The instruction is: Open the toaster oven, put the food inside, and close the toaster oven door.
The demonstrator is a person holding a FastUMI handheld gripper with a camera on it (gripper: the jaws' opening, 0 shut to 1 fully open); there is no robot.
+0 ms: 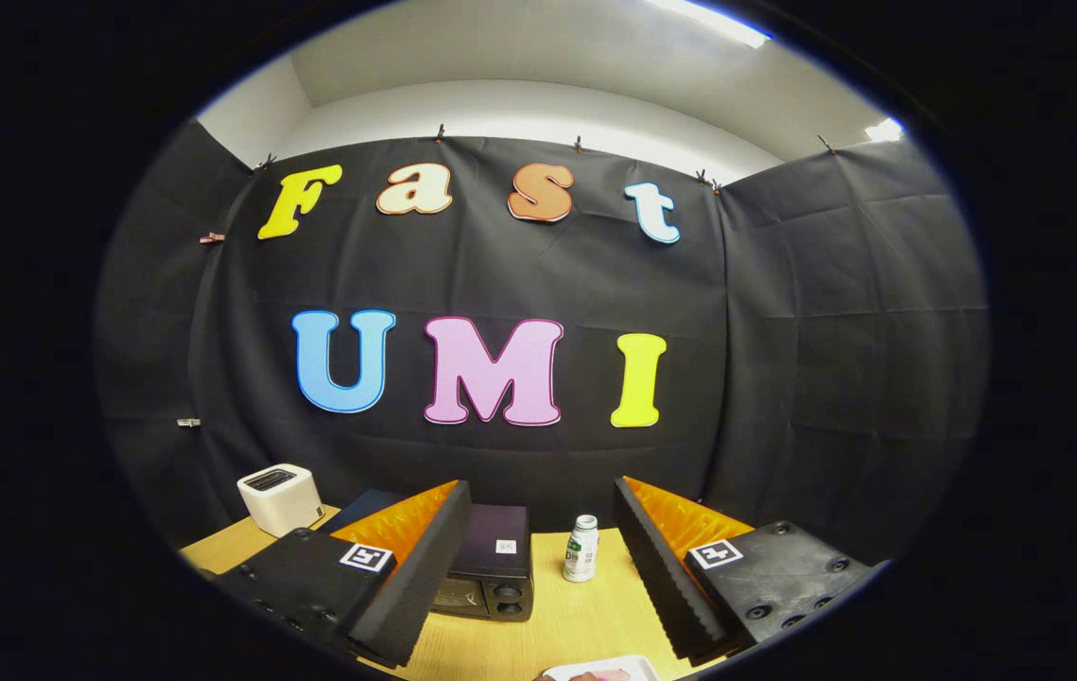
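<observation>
A dark toaster oven (pixel 489 561) stands on the wooden table (pixel 576 615) beyond my fingers, nearer the left one, with its door shut. My gripper (pixel 538 515) is held high above the table and is open, with nothing between its fingers. Under the gap between the fingers, at the near side of the table, lies the rim of a white plate (pixel 637 665) with something pinkish on it (pixel 595 675); most of it is cut off.
A small white bottle with a green label (pixel 581 550) stands upright just right of the oven. A white box-shaped device (pixel 280 498) sits at the table's far left corner. Black cloth walls close off the booth behind the table.
</observation>
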